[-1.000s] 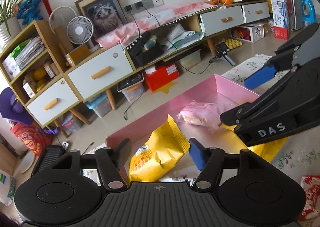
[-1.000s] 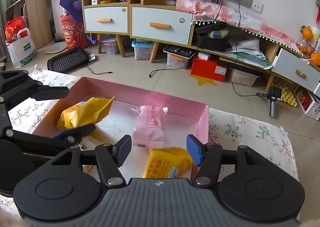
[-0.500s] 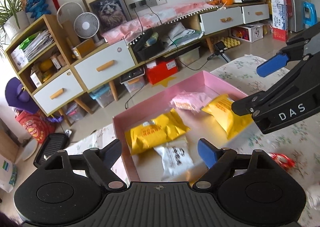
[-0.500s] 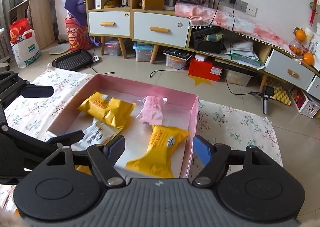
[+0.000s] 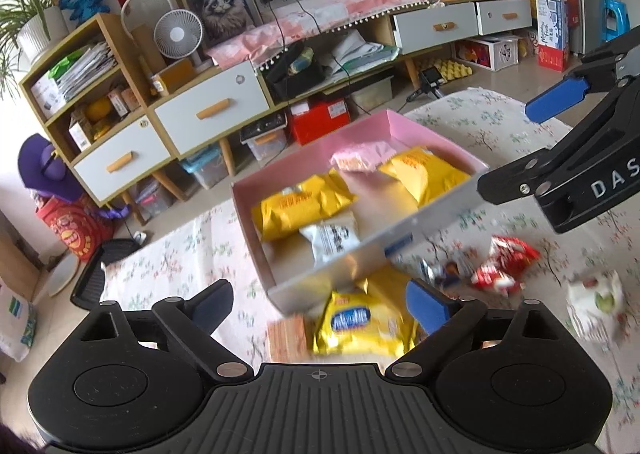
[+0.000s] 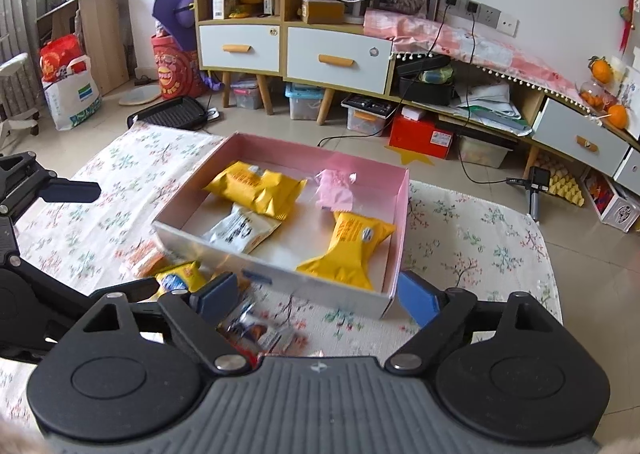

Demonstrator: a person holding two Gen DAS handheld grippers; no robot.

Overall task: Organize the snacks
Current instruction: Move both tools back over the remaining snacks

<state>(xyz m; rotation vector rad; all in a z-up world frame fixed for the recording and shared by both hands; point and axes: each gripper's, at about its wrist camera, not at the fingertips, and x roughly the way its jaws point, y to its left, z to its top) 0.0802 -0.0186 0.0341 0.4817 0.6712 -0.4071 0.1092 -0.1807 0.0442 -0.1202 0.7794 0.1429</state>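
Both my grippers hang above the floral cloth, jaws wide apart, nothing between them: left gripper, right gripper. Pink box sits mid-cloth holding two yellow packets, a pink packet and a white packet. Loose outside its near wall: yellow bag, orange packet, red wrappers. Bare cloth along the left and right edges.
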